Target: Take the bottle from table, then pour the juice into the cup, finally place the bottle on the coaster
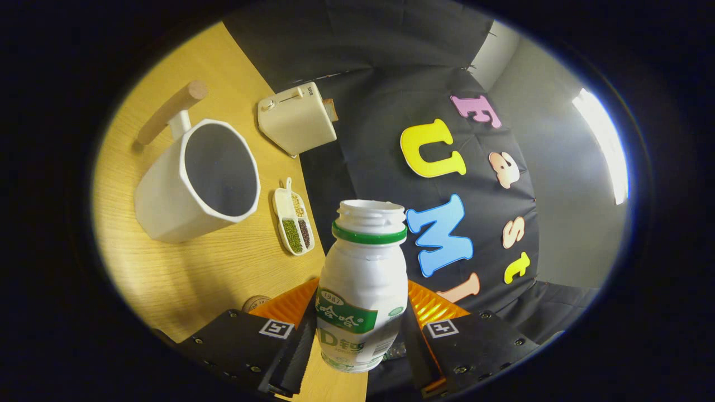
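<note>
A small white bottle [363, 290] with a green neck ring and green label sits between my two fingers, and my gripper [360, 346] is shut on it. Its mouth is uncapped and points away from me. The whole view is tilted. The white faceted cup [195, 178] with a wooden handle stands on the wooden table [184, 279], beyond the fingers and off to their left, its dark inside showing. A round brown coaster [256, 303] peeks out on the table just ahead of the left finger [246, 346], mostly hidden by it.
A cream toaster [296, 118] stands at the table's far edge beyond the cup. A small white divided dish [293, 222] with green and dark beans lies between the cup and the bottle. The black cloth wall rises behind the table.
</note>
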Demonstrator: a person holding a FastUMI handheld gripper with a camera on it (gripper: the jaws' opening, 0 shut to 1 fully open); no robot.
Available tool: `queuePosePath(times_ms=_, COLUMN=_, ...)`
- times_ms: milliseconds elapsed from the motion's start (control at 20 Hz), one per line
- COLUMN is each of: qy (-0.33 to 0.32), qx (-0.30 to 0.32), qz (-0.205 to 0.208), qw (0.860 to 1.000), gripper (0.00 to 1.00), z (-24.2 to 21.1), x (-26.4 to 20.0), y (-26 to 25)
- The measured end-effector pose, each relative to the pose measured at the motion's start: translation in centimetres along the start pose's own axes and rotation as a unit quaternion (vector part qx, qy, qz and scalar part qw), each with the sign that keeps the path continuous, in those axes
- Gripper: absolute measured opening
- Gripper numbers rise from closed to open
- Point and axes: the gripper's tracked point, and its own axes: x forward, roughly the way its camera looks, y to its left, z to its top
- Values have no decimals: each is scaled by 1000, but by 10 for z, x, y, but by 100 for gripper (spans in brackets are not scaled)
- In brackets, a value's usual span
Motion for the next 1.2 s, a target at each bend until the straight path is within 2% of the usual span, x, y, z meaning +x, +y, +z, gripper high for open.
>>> queuePosePath(times_ms=150, qy=3, qx=-22, qz=-3, qw=1000, gripper=71, z=-1, x=2, y=1)
queuePosePath(times_ms=450, qy=-9, qx=-92, qz=-34, qw=995, gripper=71, z=9, x=2, y=-1)
queuePosePath(times_ms=1200, qy=-17, qx=-162, qz=-38, qw=986, gripper=71, z=17, x=2, y=2)
